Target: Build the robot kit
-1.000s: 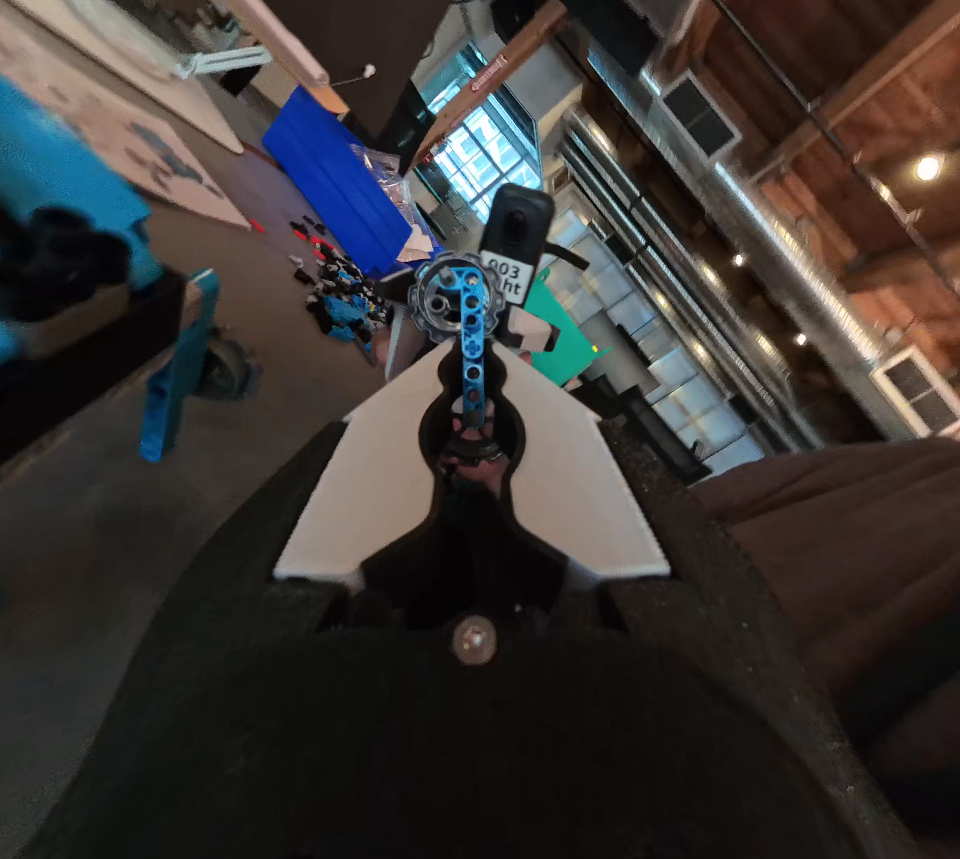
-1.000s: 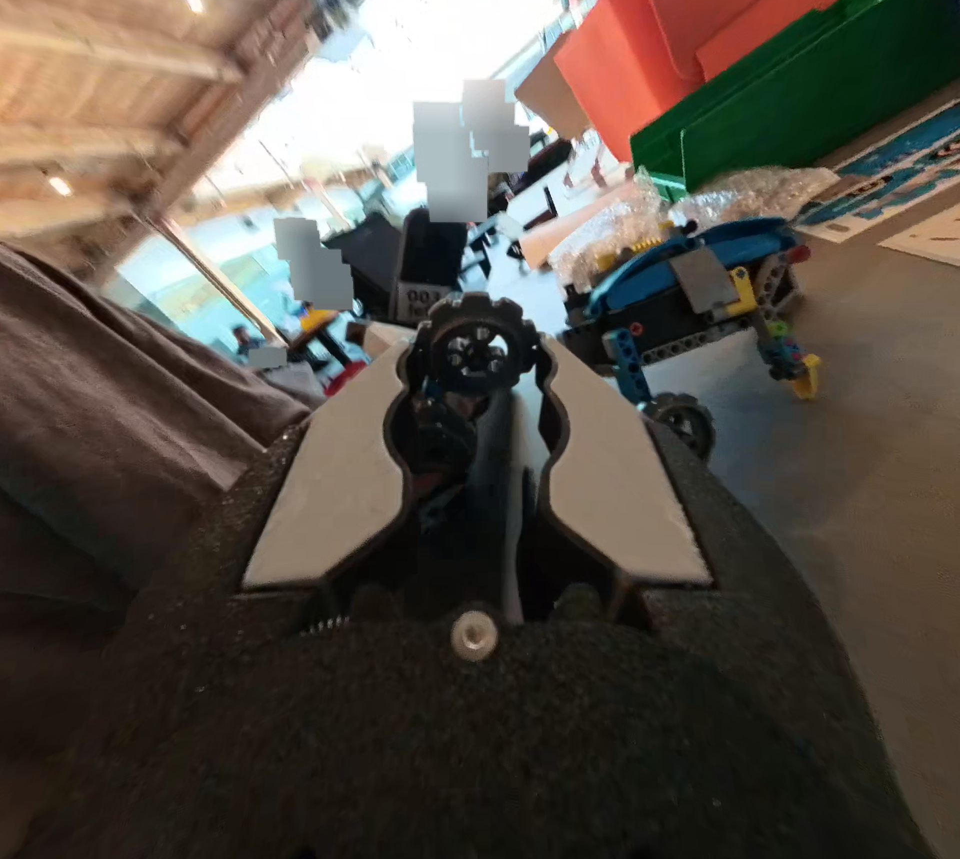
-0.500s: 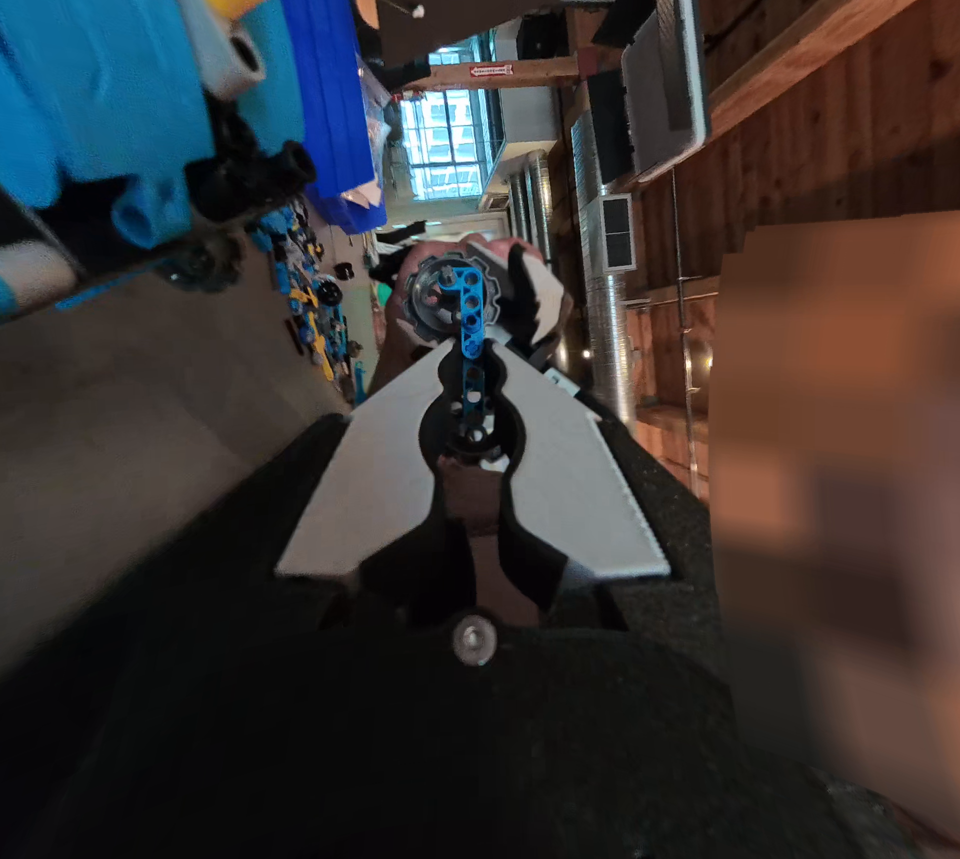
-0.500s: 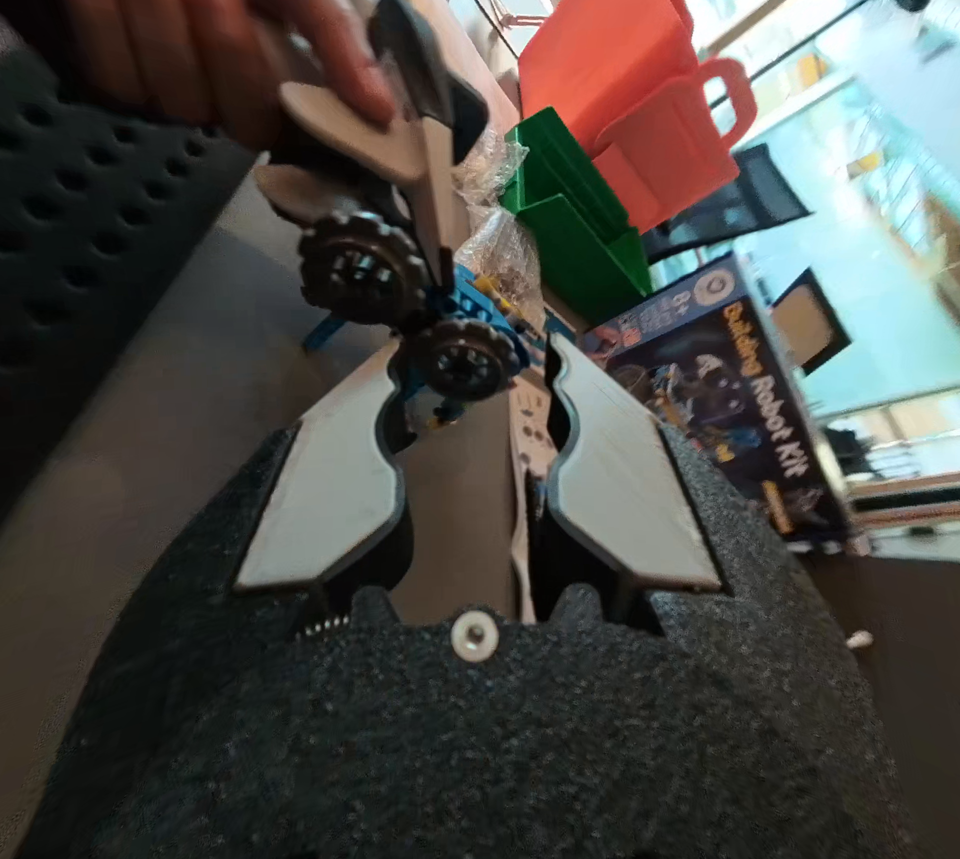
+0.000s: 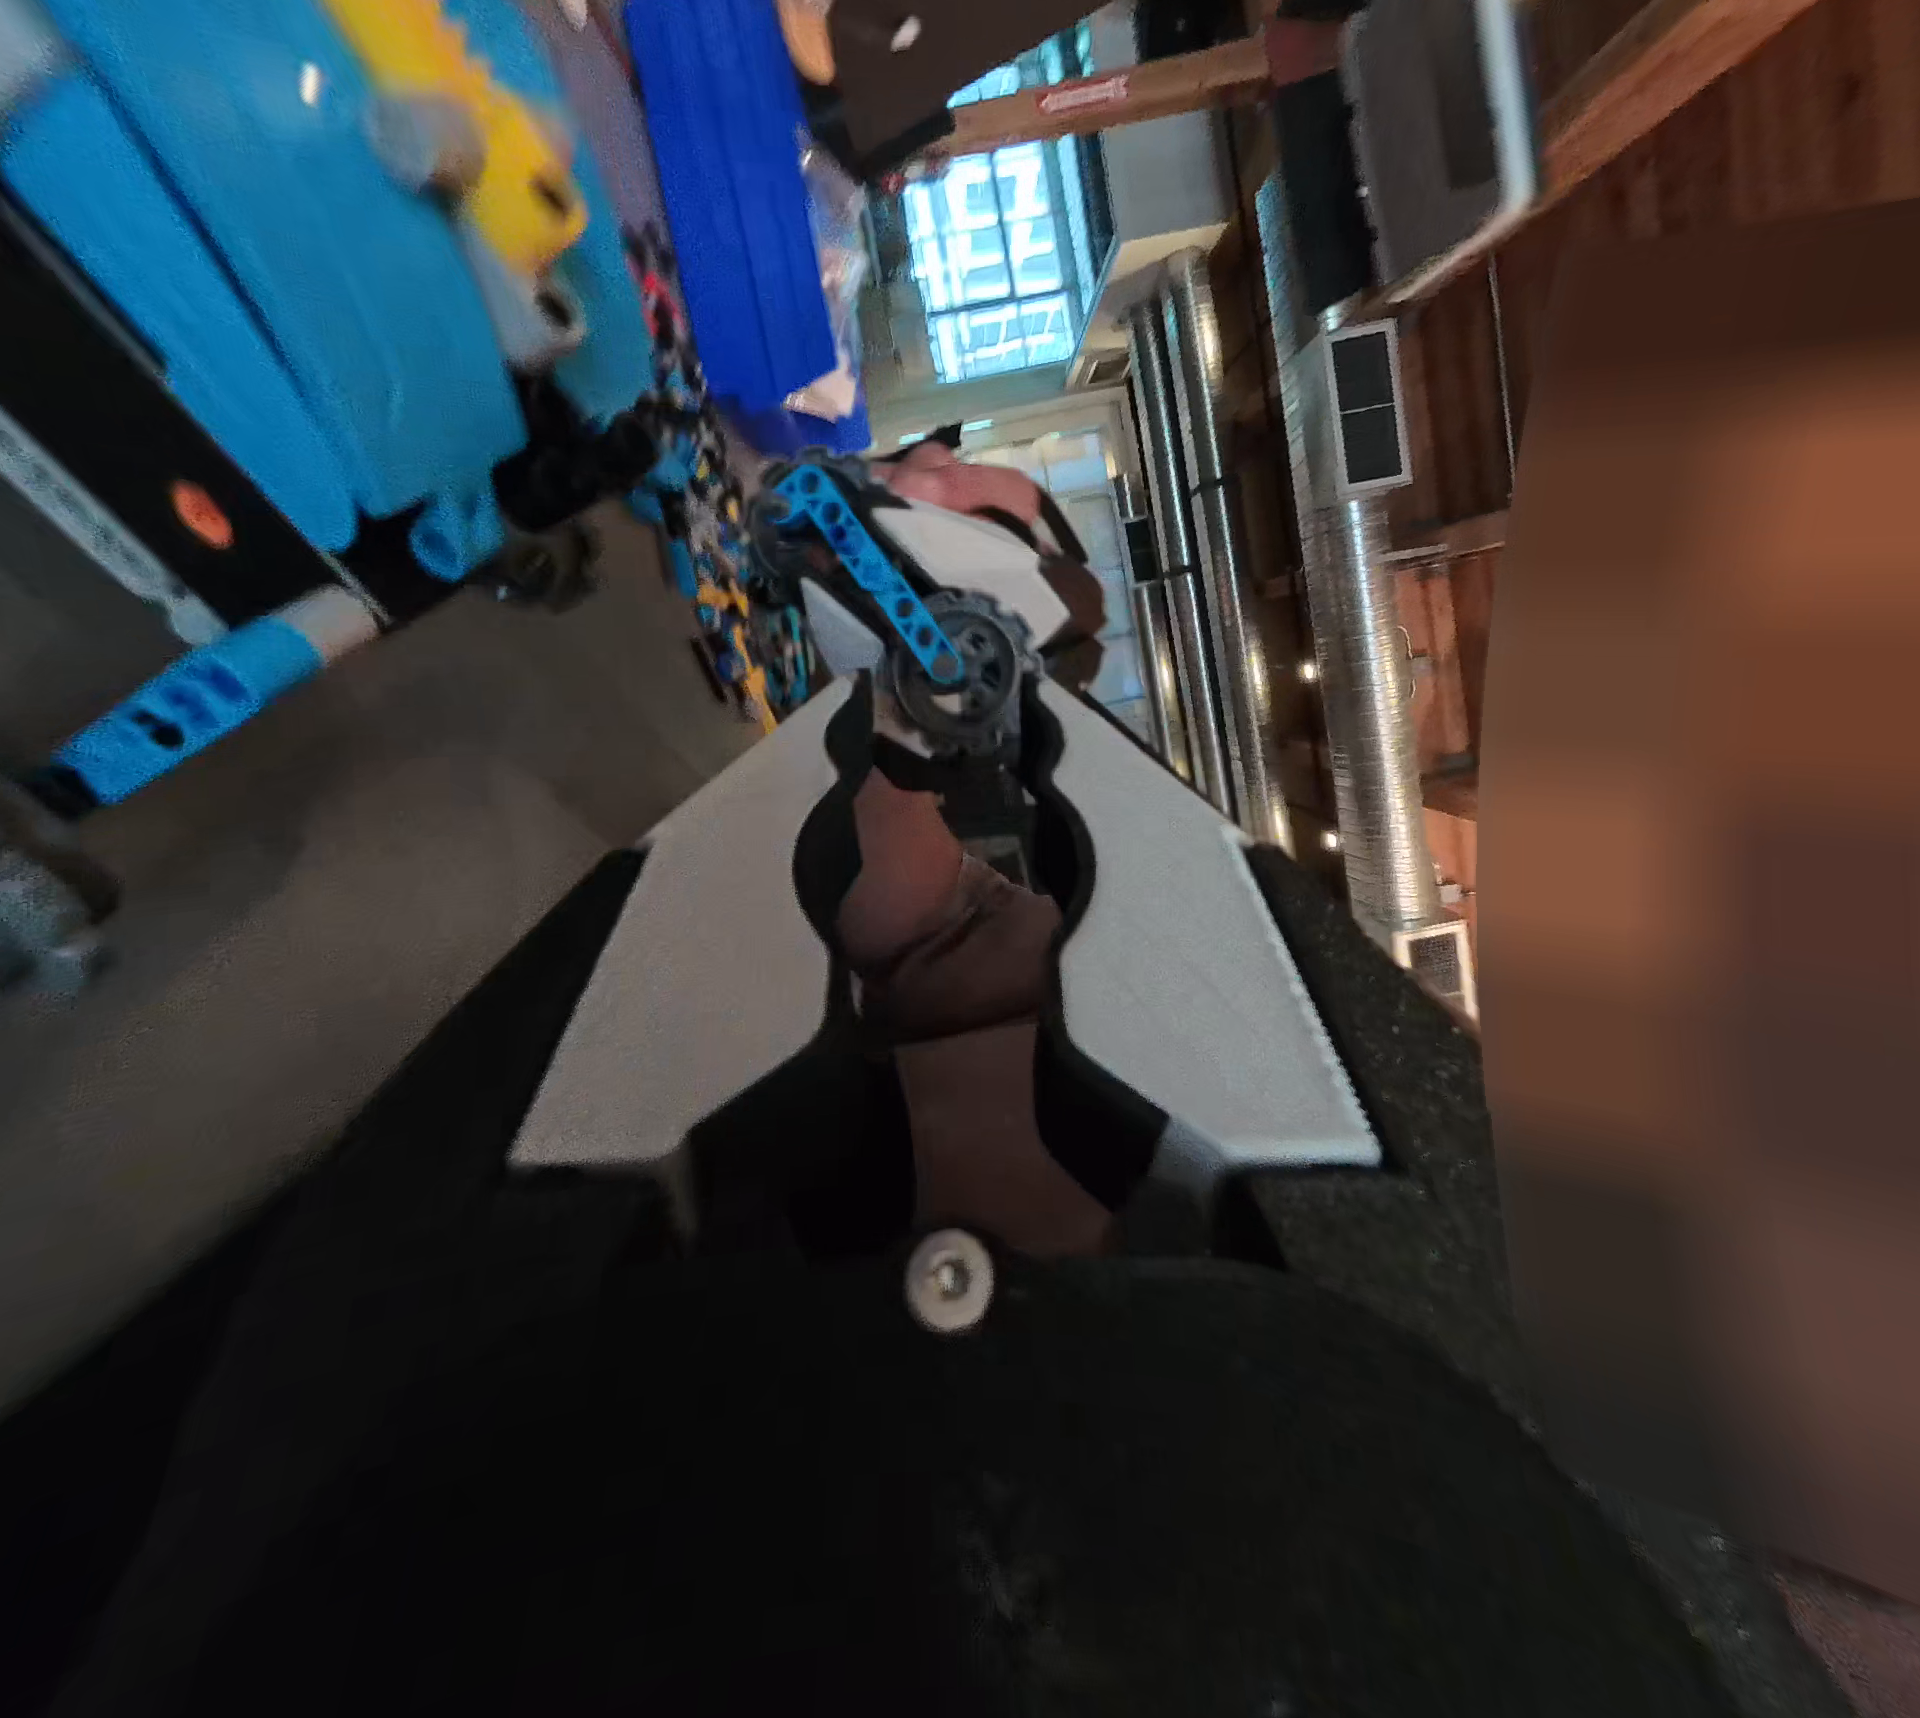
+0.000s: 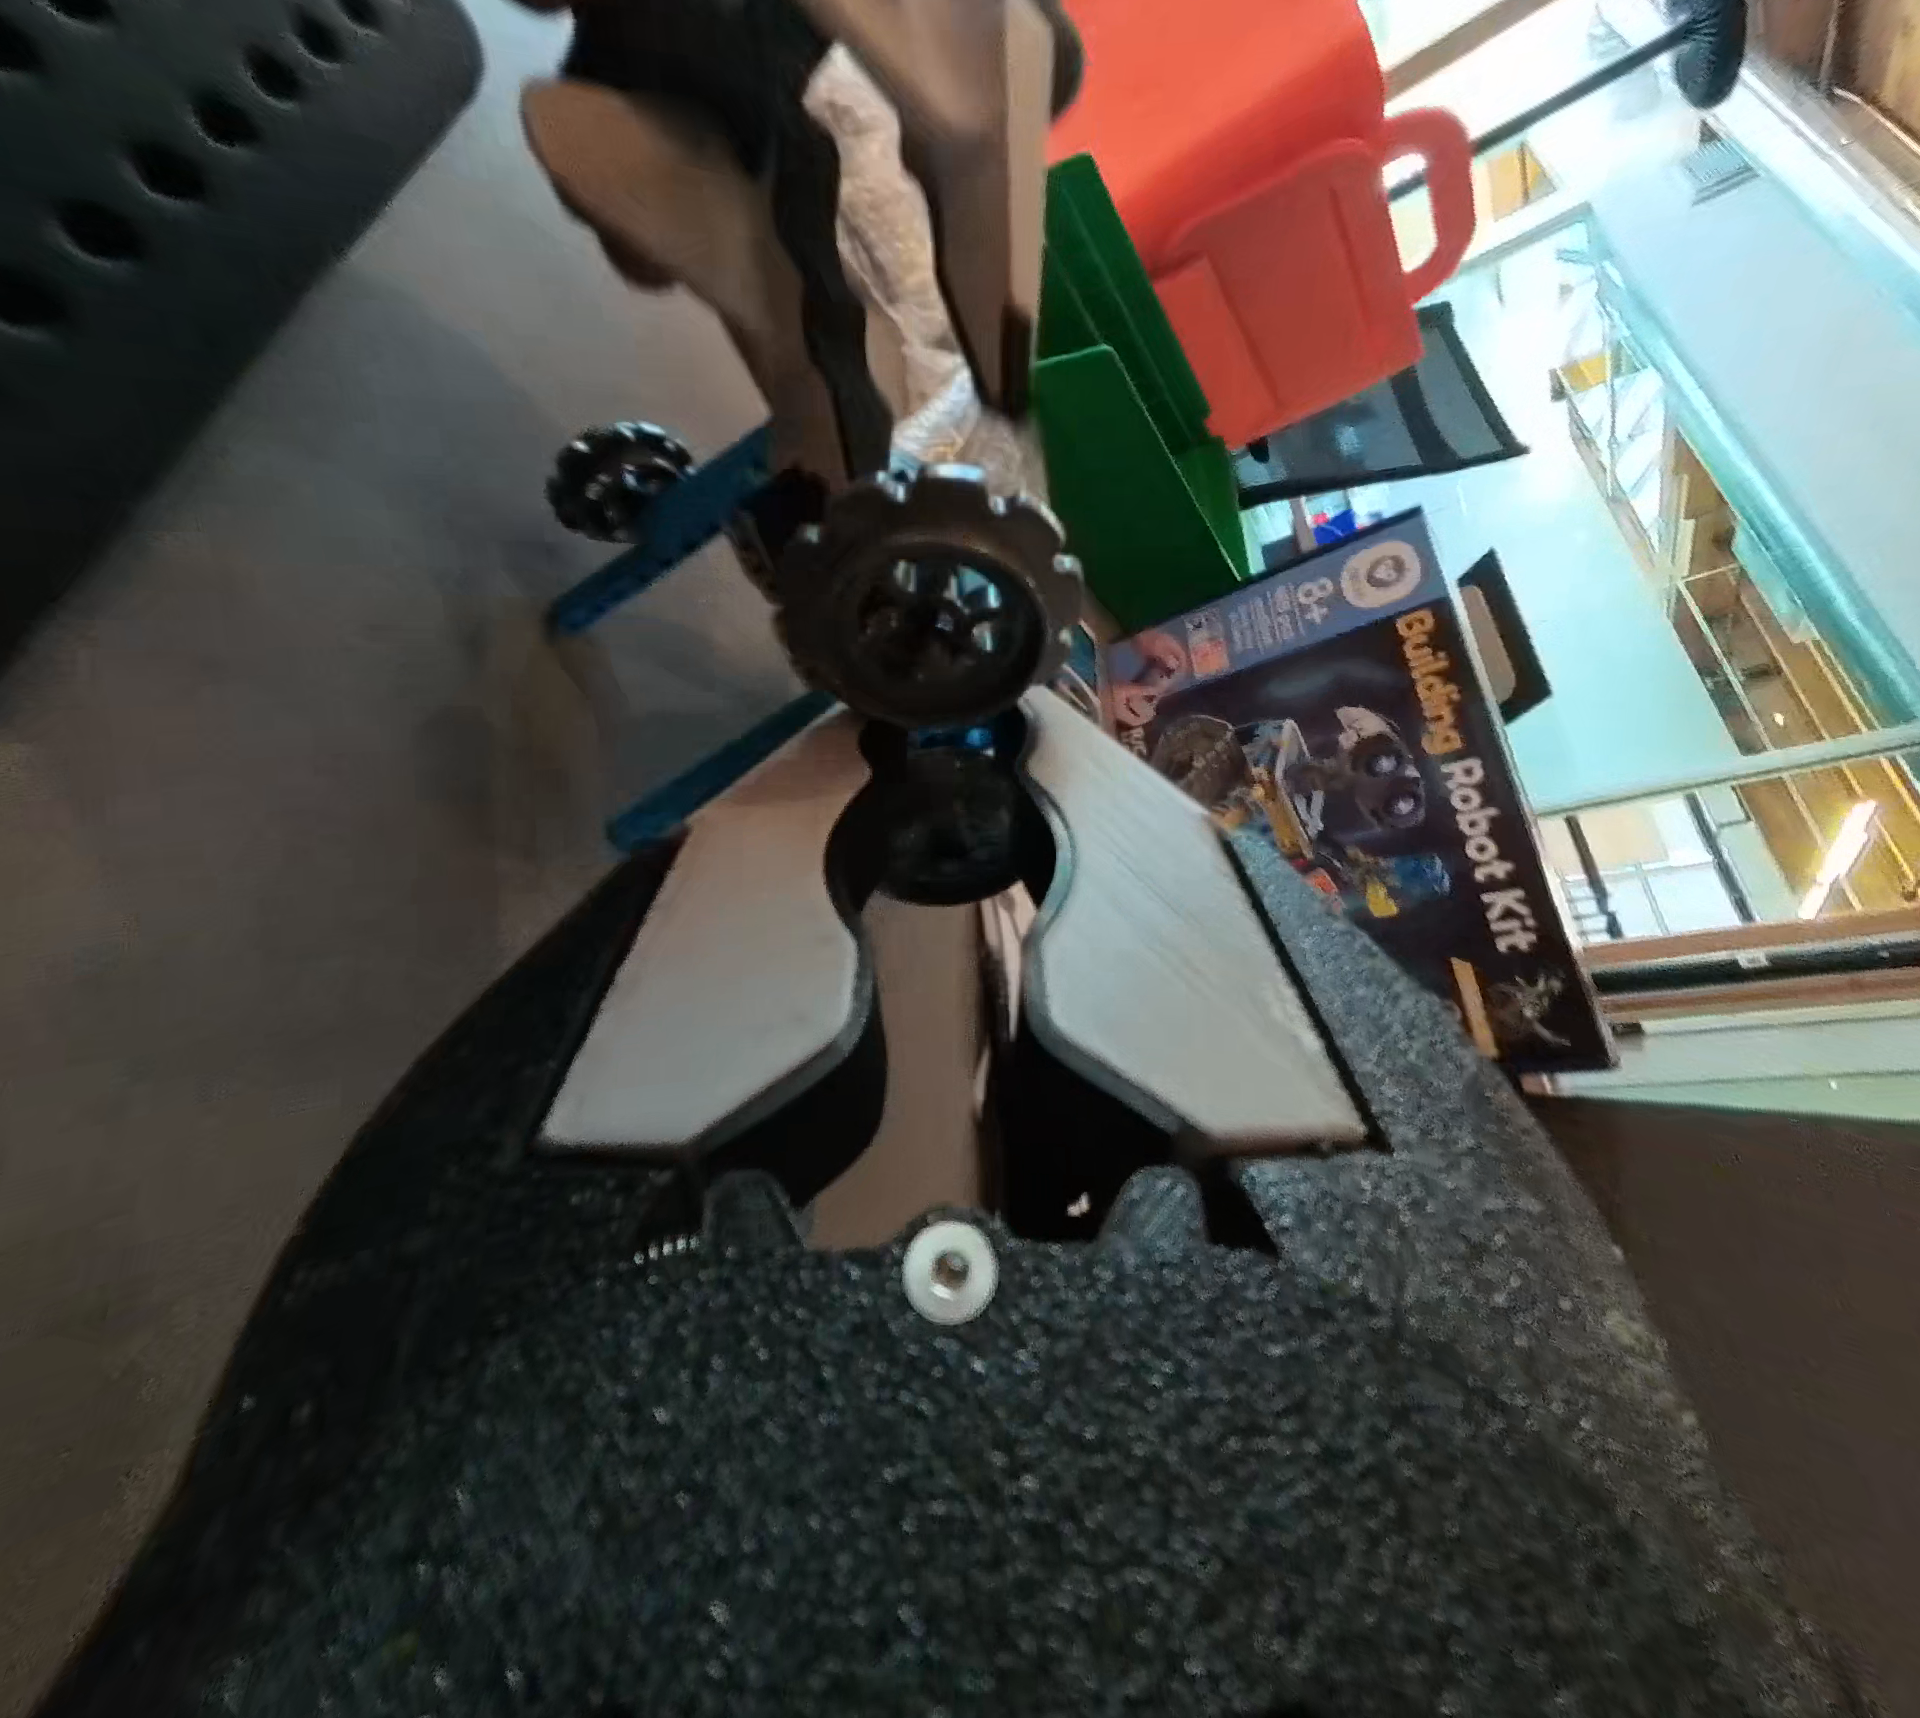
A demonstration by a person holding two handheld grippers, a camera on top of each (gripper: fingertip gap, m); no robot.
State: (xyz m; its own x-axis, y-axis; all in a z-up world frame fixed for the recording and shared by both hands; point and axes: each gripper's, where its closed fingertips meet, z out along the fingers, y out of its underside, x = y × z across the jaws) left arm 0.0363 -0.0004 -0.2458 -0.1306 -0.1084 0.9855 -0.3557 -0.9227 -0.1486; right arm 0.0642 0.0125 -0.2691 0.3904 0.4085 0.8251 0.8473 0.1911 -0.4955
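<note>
A blue holed beam (image 5: 868, 567) carries a black toothed wheel at each end. My left gripper (image 5: 951, 697) is shut on the near wheel (image 5: 951, 681) at its tips, and the beam slants up and to the left. The far wheel (image 5: 795, 505) sits in my right gripper's white fingers (image 5: 935, 541). In the right wrist view my right gripper (image 6: 935, 723) is shut on the piece, with one wheel (image 6: 935, 827) in the hollow between its fingers. The other wheel (image 6: 925, 608) stands just past its tips. The left gripper's fingers (image 6: 800, 266) reach down to it, blurred.
A blue and yellow robot model (image 5: 312, 214) looms blurred at the left, and its wheel and beam (image 6: 618, 479) show on the grey table (image 6: 208, 733). A blue bin (image 5: 727, 214), loose parts (image 5: 717, 598), a green bin (image 6: 1122, 442), an orange case (image 6: 1247, 162) and a kit box (image 6: 1403, 785) stand behind. One gripper's finger ends stand about 5 cm off the other's.
Both grippers have rolled and closed in on each other. The beam, earlier straight along my left fingers, now slants left with a wheel at the left tips. The far wheel looks much nearer to the right camera.
</note>
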